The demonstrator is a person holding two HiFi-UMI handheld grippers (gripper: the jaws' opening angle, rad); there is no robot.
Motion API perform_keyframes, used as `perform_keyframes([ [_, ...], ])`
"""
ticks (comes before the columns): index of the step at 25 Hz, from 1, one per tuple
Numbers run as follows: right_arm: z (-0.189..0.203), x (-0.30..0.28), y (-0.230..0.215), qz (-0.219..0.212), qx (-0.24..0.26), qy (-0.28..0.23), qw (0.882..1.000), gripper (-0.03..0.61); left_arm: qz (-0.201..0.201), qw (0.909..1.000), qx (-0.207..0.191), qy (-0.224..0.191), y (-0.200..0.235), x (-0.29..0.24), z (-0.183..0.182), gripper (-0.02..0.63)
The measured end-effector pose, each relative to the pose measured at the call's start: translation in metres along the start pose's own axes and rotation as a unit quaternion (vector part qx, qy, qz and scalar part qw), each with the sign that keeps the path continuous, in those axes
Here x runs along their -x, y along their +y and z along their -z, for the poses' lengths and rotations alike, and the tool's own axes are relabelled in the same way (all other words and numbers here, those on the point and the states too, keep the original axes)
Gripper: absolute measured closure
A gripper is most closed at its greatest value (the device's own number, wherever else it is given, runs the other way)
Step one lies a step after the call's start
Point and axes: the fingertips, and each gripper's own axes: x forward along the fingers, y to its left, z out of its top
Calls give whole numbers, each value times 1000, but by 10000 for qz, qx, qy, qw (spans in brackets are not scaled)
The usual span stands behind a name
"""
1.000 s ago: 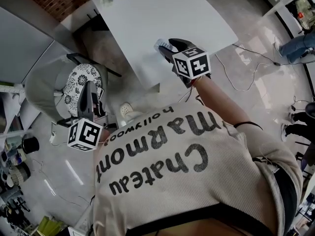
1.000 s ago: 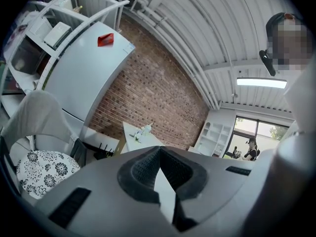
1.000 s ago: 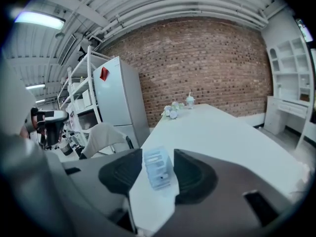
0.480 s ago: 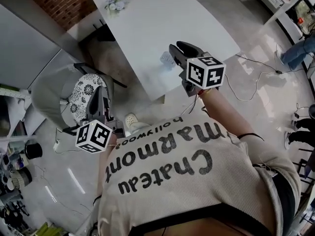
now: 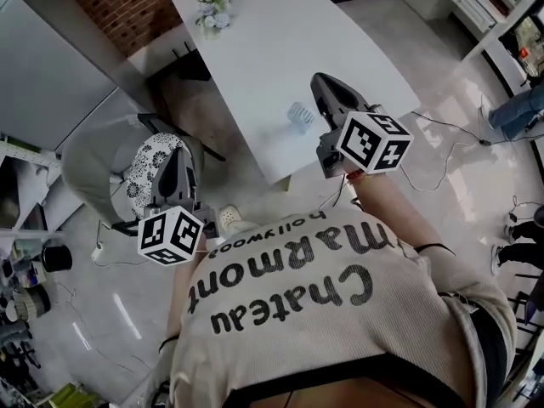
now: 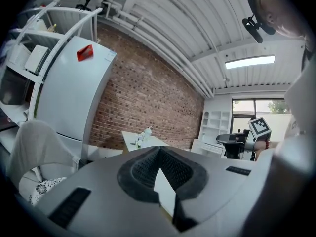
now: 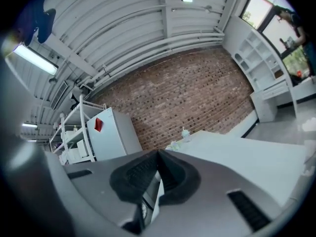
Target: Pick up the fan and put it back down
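Fan [image 5: 299, 115] is small, pale bluish and ribbed, and its detail is hard to make out in the head view. It lies on the white counter [image 5: 255, 49] near the counter's lower edge, about centre frame. Neither claw view shows it plainly. In the right gripper view the gap under the right claw [image 5: 325, 85] [image 7: 158, 153] tips shows pale bits I can't identify. The counter's far end is cut off at the top of the frame. The lettered shirt [image 5: 323, 313] fills the lower half of the head view and hides the floor there.

Around it:
- A small bunch of pale flowers [image 5: 212, 11] sits at the counter's upper-left end, well apart from the fan.
- The brick wall [image 5: 110, 7] is at upper left.
- A grey chair [image 5: 89, 155] with a black-and-white patterned cushion [image 5: 143, 167] stands left of the counter.
- The left claw [image 5: 176, 160] [image 6: 159, 151] overlaps that cushion in the frame.
- A white fridge [image 6: 74, 93] shows at left in the left gripper view.
- A cable [image 5: 442, 138] runs on the floor right of the counter.
- Another person's leg [image 5: 520, 109] is cut off by the right edge.

The fan is just lower left of the right claw's tip, apart from it, with only counter surface showing between them. The right claw's jaws have just been closing and now meet at the tips with nothing gripped. The left claw's tips are also together and empty. It is well apart from the fan, at lower left.
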Motion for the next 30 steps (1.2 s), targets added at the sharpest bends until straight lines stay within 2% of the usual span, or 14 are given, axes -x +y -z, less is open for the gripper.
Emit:
perform_keyframes([
  [6, 0, 0, 16, -131, 409, -207, 9989, 575, 93, 9998, 51, -156, -1, 5, 0, 614],
  [16, 12, -12, 26, -312, 718, -5, 9969, 575, -19, 9998, 65, -175, 6, 5, -3, 614],
  [30, 23, -17, 24, -392, 757, 242, 9961, 575, -129, 9996, 146, -179, 7, 6, 1, 614],
])
